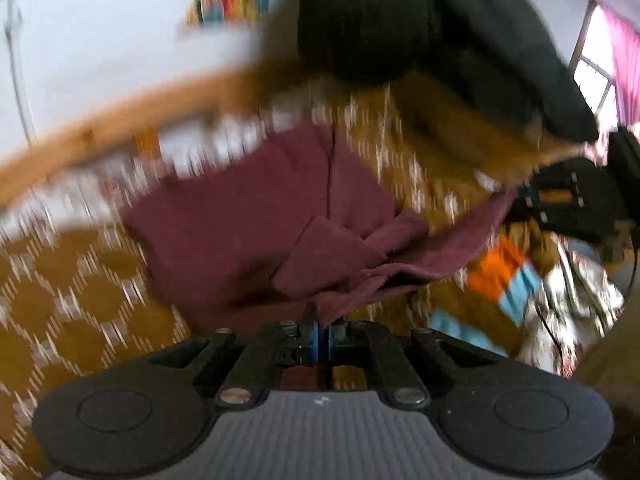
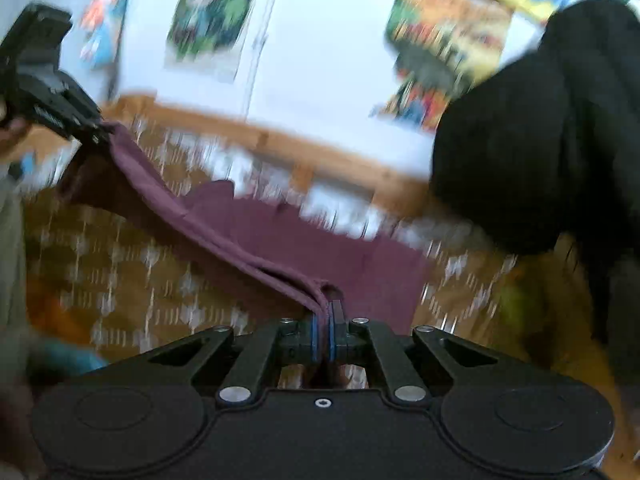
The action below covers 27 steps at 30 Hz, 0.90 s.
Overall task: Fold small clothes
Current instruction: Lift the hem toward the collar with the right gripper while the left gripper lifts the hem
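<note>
A maroon garment [image 1: 256,224] lies partly on a mustard patterned bedspread [image 1: 60,292], with one edge lifted. In the left wrist view my left gripper [image 1: 323,322] is shut on a corner of that edge. The right gripper [image 1: 522,196] grips the far corner at the right. In the right wrist view my right gripper [image 2: 325,314] is shut on the hem of the maroon garment [image 2: 360,256]. The hem runs taut up to the left gripper [image 2: 100,130] at the upper left. Both views are motion-blurred.
A black garment [image 1: 420,20] is heaped at the back of the bed, seen also as the black garment [image 2: 540,140]. Orange and blue clothes [image 1: 500,276] and a patterned cloth lie to the right. A wooden bed rail [image 2: 320,148] runs along a white wall with posters [image 2: 448,40].
</note>
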Tool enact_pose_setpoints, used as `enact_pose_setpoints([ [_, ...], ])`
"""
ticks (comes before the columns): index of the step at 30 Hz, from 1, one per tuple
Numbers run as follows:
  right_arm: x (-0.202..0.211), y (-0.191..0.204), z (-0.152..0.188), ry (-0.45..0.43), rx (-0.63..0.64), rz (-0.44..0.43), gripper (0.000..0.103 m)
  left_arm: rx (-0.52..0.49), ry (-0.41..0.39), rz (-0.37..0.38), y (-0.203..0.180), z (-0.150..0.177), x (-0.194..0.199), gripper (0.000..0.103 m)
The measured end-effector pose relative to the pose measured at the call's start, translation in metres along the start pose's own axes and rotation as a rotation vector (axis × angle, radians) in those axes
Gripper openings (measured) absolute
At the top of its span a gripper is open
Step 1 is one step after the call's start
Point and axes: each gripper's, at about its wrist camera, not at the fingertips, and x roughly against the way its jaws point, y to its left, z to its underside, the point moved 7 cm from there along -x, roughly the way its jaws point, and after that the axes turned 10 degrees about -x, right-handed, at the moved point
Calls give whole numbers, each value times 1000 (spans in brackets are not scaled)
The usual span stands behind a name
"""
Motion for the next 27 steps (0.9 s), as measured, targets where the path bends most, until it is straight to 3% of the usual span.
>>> enact_pose_setpoints([
  [2, -13, -2, 14, 53, 7, -11, 4, 12, 34, -7, 9, -1, -12, 3],
  [6, -53, -13, 12, 104, 24, 11, 4, 69, 28, -107, 50, -30, -25, 3],
  [12, -127, -36, -42, 85, 173, 94, 4, 173, 4, -230, 123, -90, -70, 4],
  [17, -204, -66, -89, 103, 253, 154, 4, 322, -111, -278, 187, -120, -118, 4],
  [20, -242, -83, -111, 72, 208, 180, 5, 394, -192, -298, 212, -122, -143, 4],
  [24, -283, -102, -124, 22, 88, 204, 5, 526, -209, -277, 228, -118, -170, 7],
  [25, -292, -105, -124, 20, 67, 206, 5, 536, -203, -272, 230, -119, -176, 9],
  [26, -302, -108, -122, 28, 45, 211, 5, 533, -193, -273, 232, -121, -181, 19],
  [27, -310, -110, -120, 37, 30, 213, 5, 524, -184, -281, 232, -122, -182, 38],
])
